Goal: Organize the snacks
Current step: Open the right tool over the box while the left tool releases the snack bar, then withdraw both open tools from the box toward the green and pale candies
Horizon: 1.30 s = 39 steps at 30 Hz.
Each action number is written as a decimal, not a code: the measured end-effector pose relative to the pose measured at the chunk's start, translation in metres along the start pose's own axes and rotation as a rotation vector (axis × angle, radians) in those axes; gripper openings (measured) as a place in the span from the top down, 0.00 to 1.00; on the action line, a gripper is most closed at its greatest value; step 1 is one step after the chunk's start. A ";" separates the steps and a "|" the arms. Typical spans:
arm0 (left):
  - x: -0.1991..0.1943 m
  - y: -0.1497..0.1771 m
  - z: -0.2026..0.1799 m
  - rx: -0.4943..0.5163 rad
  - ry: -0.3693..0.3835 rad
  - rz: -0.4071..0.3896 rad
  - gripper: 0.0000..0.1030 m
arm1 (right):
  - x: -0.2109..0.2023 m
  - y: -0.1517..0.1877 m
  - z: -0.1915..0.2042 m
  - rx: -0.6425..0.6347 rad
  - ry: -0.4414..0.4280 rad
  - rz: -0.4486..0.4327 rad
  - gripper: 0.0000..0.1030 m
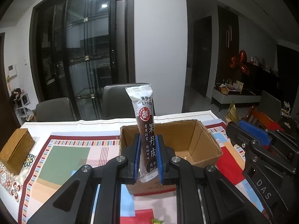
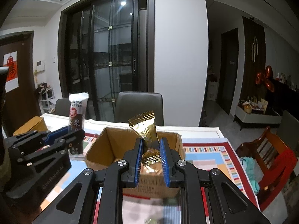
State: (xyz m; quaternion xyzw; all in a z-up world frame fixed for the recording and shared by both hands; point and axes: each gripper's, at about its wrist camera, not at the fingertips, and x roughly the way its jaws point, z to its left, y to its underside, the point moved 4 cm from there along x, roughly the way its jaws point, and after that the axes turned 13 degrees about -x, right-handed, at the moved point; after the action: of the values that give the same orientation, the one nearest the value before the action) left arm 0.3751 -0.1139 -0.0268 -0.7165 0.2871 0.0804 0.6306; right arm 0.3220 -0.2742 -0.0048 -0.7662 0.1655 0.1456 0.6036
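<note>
Standing open-topped just ahead of both sets of tongs: brown corrugated cardboard box (image 1: 186,140), flaps up, set on multicoloured patchwork-print tablecloth (image 1: 65,158). Interior mostly bare brown card; one small pale item (image 1: 185,157) on the floor against the near wall, too small to identify. Rest of floor hidden behind tong fingers.

Left gripper (image 1: 148,157): blue-padded jaws clamped together on lower half of long silver-and-dark-brown stick sachet printed with white Chinese characters (image 1: 146,130). Sachet upright, slightly tilted, upper end well above fingertips, lower end projecting below pads. Held over near wall of box, not inside.

Right gripper (image 2: 151,155): blue-padded jaws clamped on lower part of crinkled gold foil candy wrapper (image 2: 146,130). Crimped top edge leaning left of fingertips, body pinched between pads. Held above near edge of box, not inside.

Far left of left tongs: closed woven tan rectangular box (image 1: 16,151) on tablecloth, lid shut, contents not visible. Well apart from cardboard box.

Beyond box, past far table edge: two grey upholstered chairs (image 1: 119,100). Right of right tongs, beside table: red-and-brown wooden chair (image 2: 269,156) with turquoise cloth (image 2: 250,168) on seat.
</note>
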 end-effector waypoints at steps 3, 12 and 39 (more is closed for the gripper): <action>0.013 -0.004 0.001 -0.007 0.004 0.006 0.84 | 0.011 -0.005 -0.002 -0.008 0.002 -0.001 0.80; 0.044 -0.004 0.000 0.009 0.005 0.026 0.84 | 0.054 -0.002 -0.010 0.025 -0.025 0.064 0.80; 0.049 -0.003 0.005 -0.009 -0.065 0.081 0.36 | 0.076 0.002 -0.017 0.015 -0.007 0.140 0.26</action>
State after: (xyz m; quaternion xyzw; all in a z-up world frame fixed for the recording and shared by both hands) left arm 0.4183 -0.1245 -0.0487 -0.7041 0.2948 0.1305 0.6327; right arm 0.3904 -0.2973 -0.0353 -0.7477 0.2176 0.1889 0.5982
